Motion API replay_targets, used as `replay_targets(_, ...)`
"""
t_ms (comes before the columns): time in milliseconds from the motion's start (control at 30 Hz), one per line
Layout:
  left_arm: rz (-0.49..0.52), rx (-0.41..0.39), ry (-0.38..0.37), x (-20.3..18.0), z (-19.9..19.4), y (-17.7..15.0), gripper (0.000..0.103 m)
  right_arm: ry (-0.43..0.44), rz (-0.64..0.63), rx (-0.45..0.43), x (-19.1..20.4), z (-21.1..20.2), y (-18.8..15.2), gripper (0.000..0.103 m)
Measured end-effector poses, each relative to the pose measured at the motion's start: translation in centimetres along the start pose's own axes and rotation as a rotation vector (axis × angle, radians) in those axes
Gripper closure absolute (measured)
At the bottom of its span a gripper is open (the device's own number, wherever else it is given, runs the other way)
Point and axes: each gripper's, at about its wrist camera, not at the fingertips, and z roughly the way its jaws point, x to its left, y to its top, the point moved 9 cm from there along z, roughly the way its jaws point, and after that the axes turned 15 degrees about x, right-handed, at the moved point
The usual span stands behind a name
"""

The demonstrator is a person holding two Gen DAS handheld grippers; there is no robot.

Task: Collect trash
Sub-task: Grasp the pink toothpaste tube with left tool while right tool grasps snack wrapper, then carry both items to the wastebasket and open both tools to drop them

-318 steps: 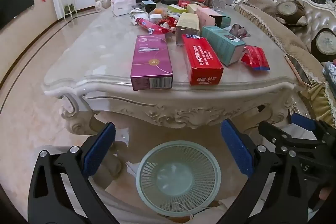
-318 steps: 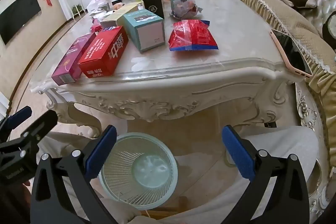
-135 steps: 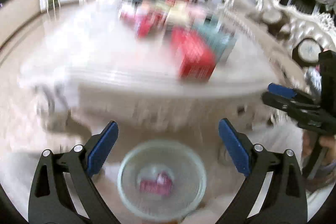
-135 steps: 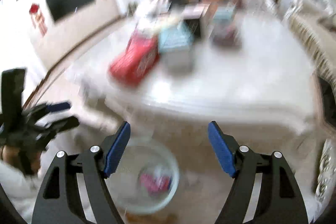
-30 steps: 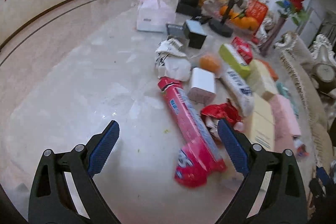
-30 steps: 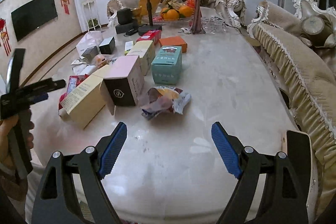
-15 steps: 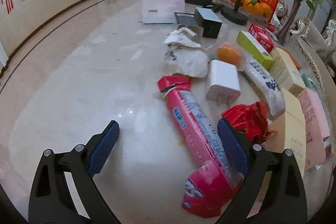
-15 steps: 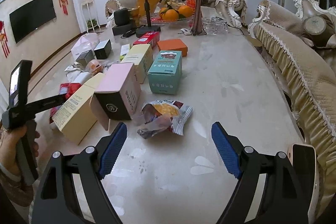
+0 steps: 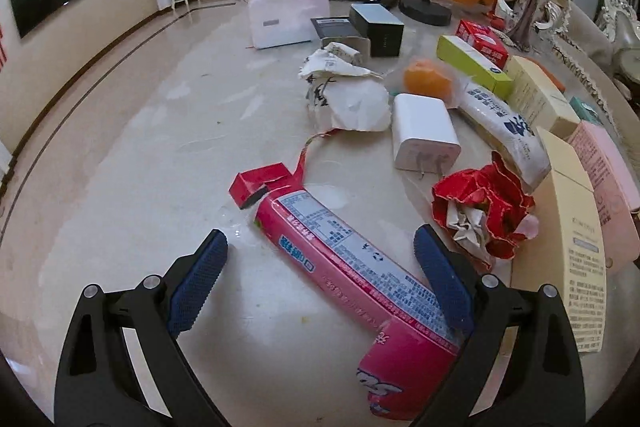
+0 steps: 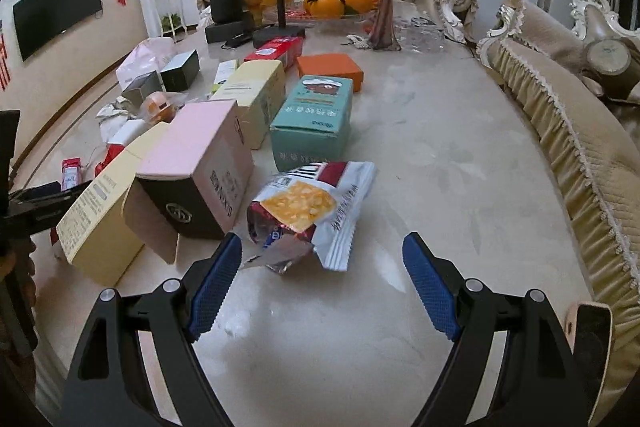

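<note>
In the left wrist view my left gripper (image 9: 320, 287) is open low over the marble table (image 9: 140, 155), its jaws straddling a long pink carton (image 9: 352, 275) with a torn red end. A crumpled red wrapper (image 9: 484, 215) lies just right of it and crumpled white paper (image 9: 348, 95) lies further back. In the right wrist view my right gripper (image 10: 320, 283) is open and empty, just short of an opened snack bag (image 10: 308, 207) on the table (image 10: 440, 167). The left gripper also shows in the right wrist view (image 10: 36, 203) at the left edge.
Several boxes crowd the table's middle: pink (image 10: 200, 163), cream (image 10: 104, 211), teal (image 10: 316, 119), orange (image 10: 330, 67). A white charger (image 9: 424, 131), a wrapped orange (image 9: 428, 79), a stand base (image 9: 426, 13), a vase (image 10: 384, 23) and a fruit plate (image 10: 336, 3) stand beyond. A phone (image 10: 588, 331) lies at the right edge.
Both grippers have moved forward and lower over the table. The left now straddles the pink carton; the right has closed in on the snack bag. Both stay open.
</note>
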Motion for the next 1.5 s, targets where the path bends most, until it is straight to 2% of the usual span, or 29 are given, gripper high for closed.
replay_targets(133,0.035,0.000,0.012,-0.1,0.1,0.1,0.018,0.081,0.023,0.010,0.4,0.3,0.6,0.024)
replay_targets(233,0.048,0.005,0.006,-0.1,0.1,0.2,0.018,0.157,0.058,0.021,0.4,0.3,0.8,0.024)
replay_targets(267,0.051,0.004,0.005,-0.2,0.1,0.2,0.018,0.161,0.058,0.015,0.4,0.2,0.8,0.024)
replay_targets(367,0.053,-0.001,0.004,-0.2,0.1,0.2,0.018,0.094,0.048,0.017,0.1,0.6,1.1,0.024)
replay_targets(533,0.054,0.000,0.003,-0.2,0.2,0.2,0.018,0.119,0.087,0.048,-0.7,1.9,1.3,0.024)
replay_targets(667,0.052,-0.002,0.003,-0.2,0.1,0.2,0.019,0.103,0.094,0.059,-1.0,2.7,1.6,0.026)
replay_targets(700,0.054,-0.010,0.004,-0.2,0.0,0.2,0.030,0.105,0.094,0.061,-1.0,2.9,1.6,0.039)
replay_targets(733,0.055,-0.025,0.008,-0.1,-0.2,0.4,0.056,0.121,0.096,0.064,-0.9,3.0,1.5,0.048)
replay_targets(833,0.072,-0.028,0.007,-0.1,-0.4,0.7,0.072,0.147,0.125,0.058,-1.1,2.3,1.2,0.056)
replay_targets(933,0.073,-0.029,-0.034,0.2,-0.7,0.5,0.077,0.122,0.109,0.005,-1.0,0.5,0.7,0.057)
replay_targets(1067,0.055,-0.056,-0.144,0.8,-2.2,-0.5,0.077,0.134,0.093,-0.068,-0.5,-3.3,-0.6,0.057)
replay_targets(1200,0.081,-0.083,-0.224,1.4,-5.2,-2.9,0.077,0.185,0.061,-0.133,0.7,-8.0,-3.1,0.057)
replay_targets(1300,0.121,-0.109,-0.272,1.5,-8.1,-5.9,0.077,0.240,0.026,-0.142,2.3,-10.3,-5.6,0.057)
replay_targets(1400,0.183,-0.103,-0.340,1.0,-11.1,-10.2,0.077,0.318,-0.043,-0.098,5.1,-11.9,-9.5,0.057)
replay_targets(1500,0.289,-0.086,-0.330,0.1,-13.3,-16.0,0.077,0.354,-0.128,-0.011,8.3,-12.1,-14.7,0.057)
